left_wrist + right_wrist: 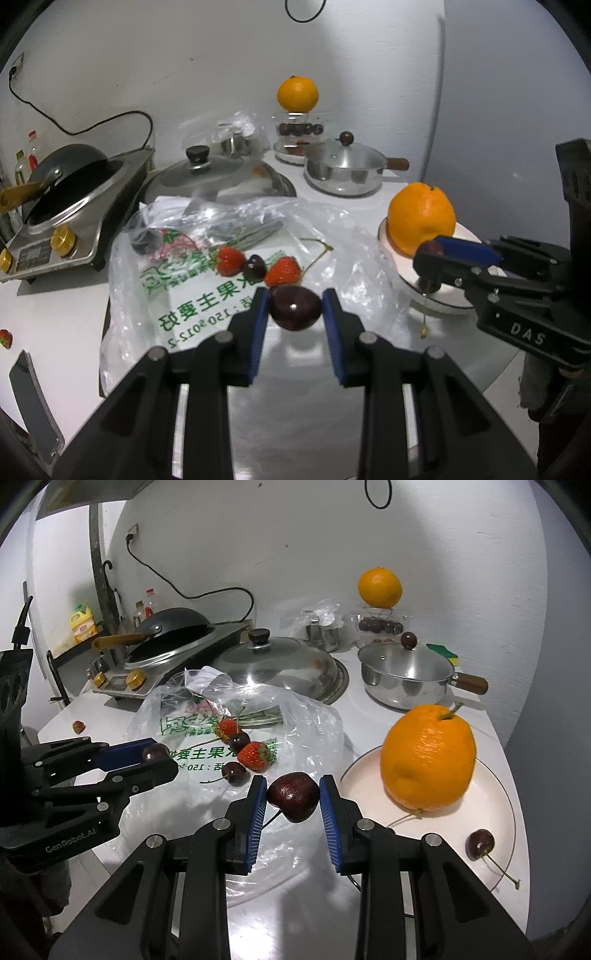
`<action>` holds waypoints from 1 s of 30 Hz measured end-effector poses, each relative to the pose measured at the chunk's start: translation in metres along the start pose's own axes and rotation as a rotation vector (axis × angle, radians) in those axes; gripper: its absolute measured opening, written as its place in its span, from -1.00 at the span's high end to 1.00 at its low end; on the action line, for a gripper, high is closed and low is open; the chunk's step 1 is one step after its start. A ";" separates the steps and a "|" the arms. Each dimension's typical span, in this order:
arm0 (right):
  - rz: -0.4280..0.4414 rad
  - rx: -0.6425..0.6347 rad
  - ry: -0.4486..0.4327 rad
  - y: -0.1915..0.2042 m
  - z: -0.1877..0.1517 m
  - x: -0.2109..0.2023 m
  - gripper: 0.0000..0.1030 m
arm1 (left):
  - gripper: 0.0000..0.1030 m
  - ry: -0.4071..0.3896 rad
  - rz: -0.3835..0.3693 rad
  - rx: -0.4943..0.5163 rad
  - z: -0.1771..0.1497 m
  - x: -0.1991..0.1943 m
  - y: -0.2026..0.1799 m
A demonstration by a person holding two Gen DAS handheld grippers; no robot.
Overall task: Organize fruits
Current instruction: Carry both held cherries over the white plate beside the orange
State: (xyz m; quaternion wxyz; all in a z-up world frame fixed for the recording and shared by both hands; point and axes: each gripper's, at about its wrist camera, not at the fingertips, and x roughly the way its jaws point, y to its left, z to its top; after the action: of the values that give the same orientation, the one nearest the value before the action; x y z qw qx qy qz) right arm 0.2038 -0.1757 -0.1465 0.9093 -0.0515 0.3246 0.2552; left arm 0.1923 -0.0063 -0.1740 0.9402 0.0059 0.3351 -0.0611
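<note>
My left gripper pinches cherry at frame centre, jaws narrow. My right gripper pinches another cherry, orange on plate right.

The plastic bag carries green printing: the Chinese characters "果主要好" and below them the digits "150" and "5012-2", seen upside down in the left wrist view. The body of the right gripper shows the white letters "DAS". The body of the left gripper shows "GenRobot.AI".
</note>
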 end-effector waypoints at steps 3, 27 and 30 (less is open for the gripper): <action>-0.004 0.008 -0.004 -0.005 -0.002 -0.004 0.39 | 0.40 0.001 -0.005 0.005 0.000 -0.001 -0.006; -0.050 0.053 -0.024 -0.044 -0.020 -0.034 0.39 | 0.40 -0.003 -0.040 0.063 0.004 -0.003 -0.055; -0.054 0.059 -0.026 -0.051 -0.023 -0.037 0.39 | 0.40 0.001 -0.045 0.071 0.005 -0.001 -0.062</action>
State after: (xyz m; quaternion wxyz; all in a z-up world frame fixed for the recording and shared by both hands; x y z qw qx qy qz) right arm 0.1924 -0.2417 -0.1453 0.9211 -0.0303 0.3188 0.2215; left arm 0.1873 -0.0680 -0.1679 0.9376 0.0315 0.3333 -0.0939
